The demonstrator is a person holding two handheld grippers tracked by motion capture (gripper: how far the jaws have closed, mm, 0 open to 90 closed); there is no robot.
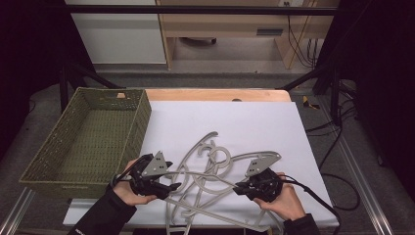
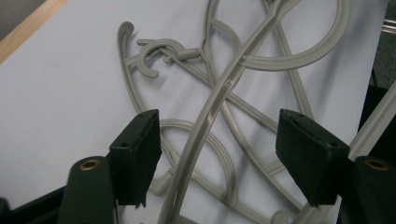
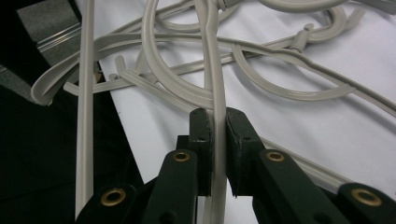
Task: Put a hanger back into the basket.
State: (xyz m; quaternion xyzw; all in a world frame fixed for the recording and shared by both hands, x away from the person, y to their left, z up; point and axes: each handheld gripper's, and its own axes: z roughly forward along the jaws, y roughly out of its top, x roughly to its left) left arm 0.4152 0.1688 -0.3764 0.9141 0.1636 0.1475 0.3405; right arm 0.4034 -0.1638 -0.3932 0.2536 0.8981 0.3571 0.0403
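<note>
The desk (image 1: pixel 274 122) is carrying a white sheet, with a green woven basket (image 1: pixel 54 161) sitting at its left edge. A tangle of grey hangers (image 1: pixel 210 169) is lying on the near half of the sheet, between the two hands. The right hand-held gripper (image 3: pixel 214 123) is clamping one hanger arm (image 3: pixel 212 70) — the bar is running lengthwise straight away from its pads, toward the pile. The left hand-held gripper (image 2: pixel 217 154) is standing apart, jaws either side of a curved hanger rod (image 2: pixel 205 126) without pressing it; that rod is passing between them along the gripper's own line, so the left is the one placed to close next, I judge.
</note>
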